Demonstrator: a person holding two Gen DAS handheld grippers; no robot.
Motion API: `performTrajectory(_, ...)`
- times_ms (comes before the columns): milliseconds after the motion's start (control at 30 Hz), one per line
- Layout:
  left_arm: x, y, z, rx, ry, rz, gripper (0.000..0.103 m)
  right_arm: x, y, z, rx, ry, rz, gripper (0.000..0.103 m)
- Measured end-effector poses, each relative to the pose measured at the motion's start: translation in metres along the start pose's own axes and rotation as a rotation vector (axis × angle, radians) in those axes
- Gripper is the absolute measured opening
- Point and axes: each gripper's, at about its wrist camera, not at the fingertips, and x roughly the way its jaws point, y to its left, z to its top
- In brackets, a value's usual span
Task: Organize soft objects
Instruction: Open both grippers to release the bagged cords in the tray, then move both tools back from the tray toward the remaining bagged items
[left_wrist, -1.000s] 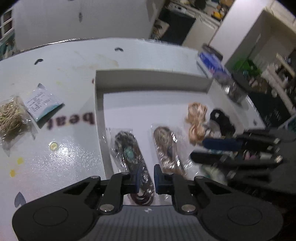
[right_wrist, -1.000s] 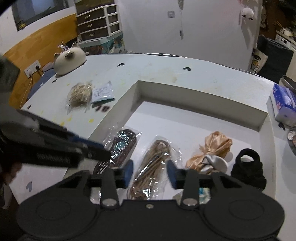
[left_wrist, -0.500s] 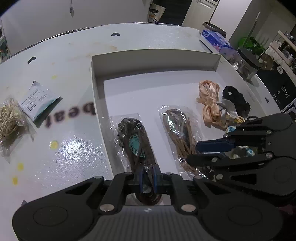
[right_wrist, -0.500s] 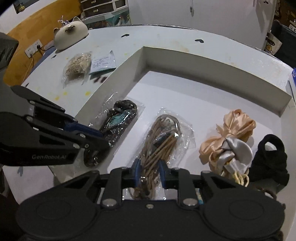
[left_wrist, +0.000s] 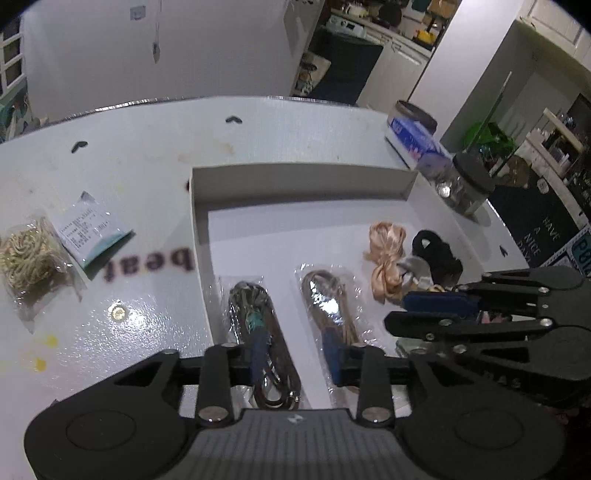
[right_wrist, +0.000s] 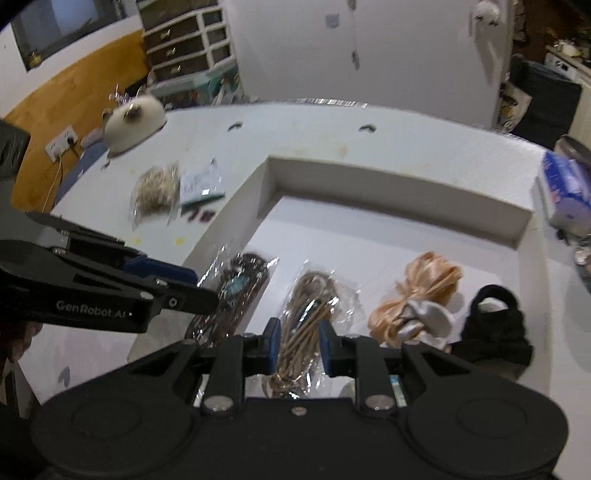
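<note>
A white shallow box (left_wrist: 295, 177) (right_wrist: 388, 192) holds a bagged dark brown cord (left_wrist: 258, 325) (right_wrist: 232, 291), a bagged tan cord (left_wrist: 328, 310) (right_wrist: 306, 314), a peach satin scrunchie (left_wrist: 386, 254) (right_wrist: 424, 291), a grey scrunchie (right_wrist: 428, 321) and a black scrunchie (left_wrist: 436, 251) (right_wrist: 495, 325). My left gripper (left_wrist: 295, 360) is open and empty above the two bags. My right gripper (right_wrist: 297, 347) is open, its jaws either side of the tan cord's near end, above it.
On the white table (left_wrist: 129, 166) left of the box lie a bagged beige cord (left_wrist: 26, 254) (right_wrist: 155, 192) and a white packet (left_wrist: 92, 232) (right_wrist: 201, 182). A tissue pack (left_wrist: 417, 144) and a dark-lidded jar (left_wrist: 465, 184) stand at the right. A cream cat-shaped object (right_wrist: 133, 122) sits far left.
Both grippers were shut half a second ago and have opened. Both have lifted and tilted up, so more of the room shows. The bags lie where they were.
</note>
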Motion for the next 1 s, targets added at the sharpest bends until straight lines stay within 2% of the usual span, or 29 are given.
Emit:
performTrajectory(67, -0.006, -0.002, 0.000, -0.004, -0.017, 0.005, 0.054, -0.010, -0.001, 0.000, 0.010, -0.022, -0.015, 0.028)
performTrajectory(200, -0.017, -0.006, -0.003, -0.010, -0.047, 0.018, 0.065, -0.027, -0.002, -0.004, 0.029, -0.055, -0.055, 0.039)
performTrajectory(267, -0.022, -0.008, -0.006, -0.011, -0.061, 0.028, 0.076, -0.035, -0.003, -0.006, 0.042, -0.076, -0.076, 0.043)
performTrajectory(467, -0.037, -0.015, -0.015, -0.019, -0.102, 0.061, 0.091, -0.058, -0.010, -0.015, 0.091, -0.141, -0.148, 0.060)
performTrajectory(733, -0.055, -0.021, -0.026, -0.050, -0.163, 0.097, 0.103, -0.083, -0.019, -0.030, 0.135, -0.194, -0.216, 0.083)
performTrajectory(1000, -0.063, -0.030, -0.036, -0.079, -0.196, 0.131, 0.103, -0.100, -0.024, -0.042, 0.155, -0.241, -0.270, 0.098)
